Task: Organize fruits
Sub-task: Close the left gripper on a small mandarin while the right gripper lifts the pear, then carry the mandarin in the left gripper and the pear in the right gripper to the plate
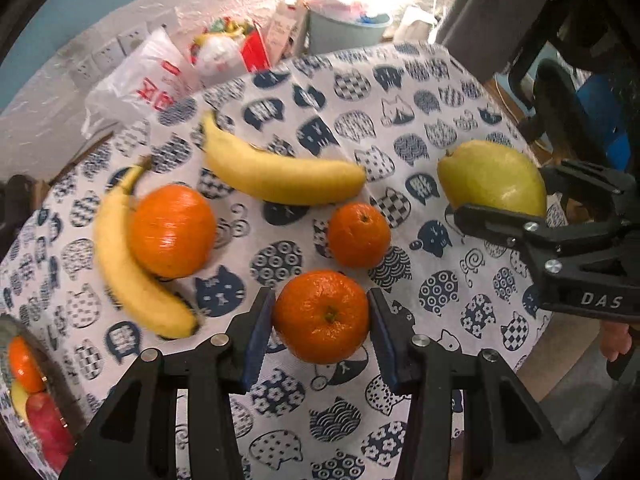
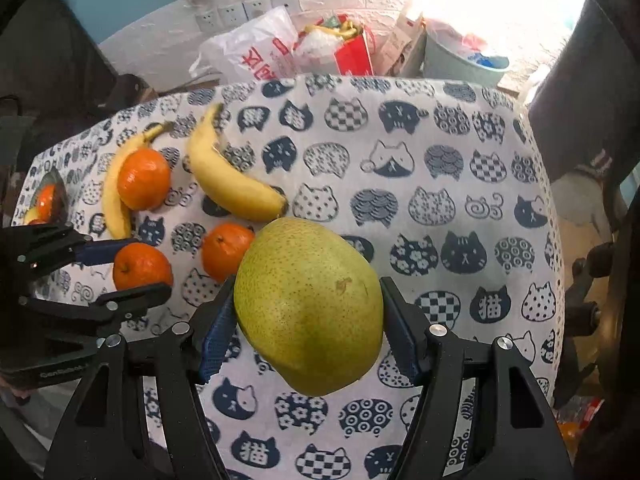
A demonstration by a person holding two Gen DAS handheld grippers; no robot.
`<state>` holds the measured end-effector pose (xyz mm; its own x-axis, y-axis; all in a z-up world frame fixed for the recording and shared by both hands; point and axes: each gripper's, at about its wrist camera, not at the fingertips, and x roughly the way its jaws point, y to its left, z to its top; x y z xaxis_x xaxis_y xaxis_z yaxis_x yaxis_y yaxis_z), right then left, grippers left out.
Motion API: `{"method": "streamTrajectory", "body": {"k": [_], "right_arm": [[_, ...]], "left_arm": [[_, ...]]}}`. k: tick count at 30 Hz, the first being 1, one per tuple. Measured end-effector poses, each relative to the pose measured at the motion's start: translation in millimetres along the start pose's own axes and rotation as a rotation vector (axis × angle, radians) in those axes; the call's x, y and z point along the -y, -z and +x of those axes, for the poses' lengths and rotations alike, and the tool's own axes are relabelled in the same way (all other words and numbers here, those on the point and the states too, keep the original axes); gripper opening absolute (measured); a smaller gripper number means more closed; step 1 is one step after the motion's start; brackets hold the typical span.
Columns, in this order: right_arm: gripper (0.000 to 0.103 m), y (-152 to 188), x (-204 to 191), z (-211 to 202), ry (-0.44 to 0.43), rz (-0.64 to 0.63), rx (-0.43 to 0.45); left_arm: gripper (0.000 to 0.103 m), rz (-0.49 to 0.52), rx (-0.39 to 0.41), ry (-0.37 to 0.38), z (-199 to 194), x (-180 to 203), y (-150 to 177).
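My left gripper [image 1: 320, 296] is shut on a small orange [image 1: 322, 316], its blue pads pressing both sides, just over the cat-print cloth [image 1: 400, 92]. My right gripper [image 2: 308, 280] is shut on a large green-yellow pear [image 2: 308, 304], held above the cloth; in the left wrist view the pear [image 1: 492, 176] sits at the right. Loose on the cloth lie two bananas [image 1: 280, 172] [image 1: 128, 256], a big orange [image 1: 172, 230] touching the left banana, and a small orange [image 1: 359, 234].
A bowl [image 1: 52, 364] with an orange and red fruit sits at the table's left edge. Behind the table stand a white plastic bag [image 1: 140, 80], a red bag [image 1: 252, 48] and a grey bin [image 1: 340, 32]. A dark chair [image 1: 560, 92] is to the right.
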<state>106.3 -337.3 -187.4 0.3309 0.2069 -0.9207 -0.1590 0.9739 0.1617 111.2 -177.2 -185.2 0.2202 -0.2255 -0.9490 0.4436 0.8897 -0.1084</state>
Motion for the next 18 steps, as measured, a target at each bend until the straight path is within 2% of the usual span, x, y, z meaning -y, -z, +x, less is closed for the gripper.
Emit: {"method": "streamTrajectory", "body": {"k": [7,18], "right_arm": [[0.067,-9.8,-26.4,-22.1,-0.027,-0.035,0.059],[0.067,-22.7,-69.7,-52.8,-0.075,-0.088,0.13]], "left_arm": [[0.047,-0.028,0.073,-0.022,-38.4,-11.5,8.4],[0.047,-0.079,0.16,-0.05,-92.3,-40.6,39.8]]}}
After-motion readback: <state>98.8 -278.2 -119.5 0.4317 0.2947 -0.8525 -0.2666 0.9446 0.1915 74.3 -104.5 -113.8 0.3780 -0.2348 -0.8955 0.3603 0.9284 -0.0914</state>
